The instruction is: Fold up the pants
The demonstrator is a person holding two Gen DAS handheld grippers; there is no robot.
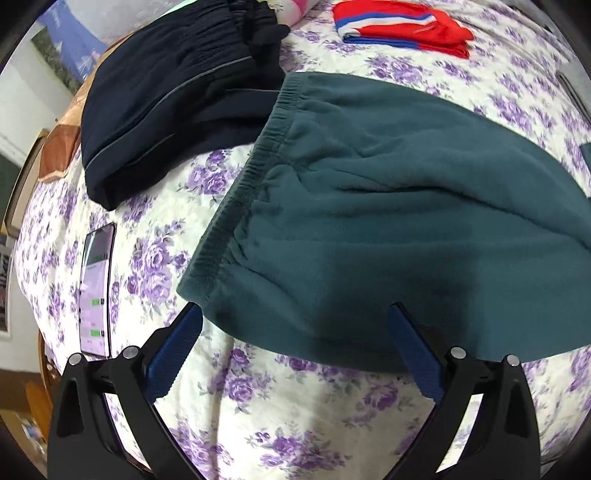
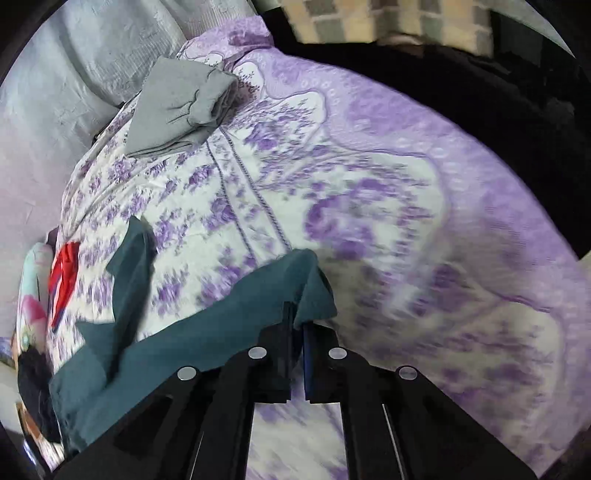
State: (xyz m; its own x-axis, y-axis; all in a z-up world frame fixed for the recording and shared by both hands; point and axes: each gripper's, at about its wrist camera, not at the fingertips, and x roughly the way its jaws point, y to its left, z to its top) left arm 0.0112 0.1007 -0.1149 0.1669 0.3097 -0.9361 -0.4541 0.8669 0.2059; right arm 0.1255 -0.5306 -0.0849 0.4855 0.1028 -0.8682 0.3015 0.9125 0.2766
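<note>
The teal fleece pants [image 1: 388, 206] lie on the floral bedspread, waistband to the left in the left wrist view. My left gripper [image 1: 295, 317] is open, its blue-padded fingers straddling the pants' near edge by the waistband corner, a little above the cloth. In the right wrist view my right gripper [image 2: 298, 317] is shut on a leg end of the teal pants [image 2: 221, 332] and holds it lifted above the bed; the rest of the leg trails down to the left.
Folded dark navy pants [image 1: 177, 103] lie beside the waistband. Folded red, white and blue pants [image 1: 402, 29] sit at the far side. A phone [image 1: 96, 291] lies on the bed at left. A folded grey garment [image 2: 184, 107] lies farther up the bed.
</note>
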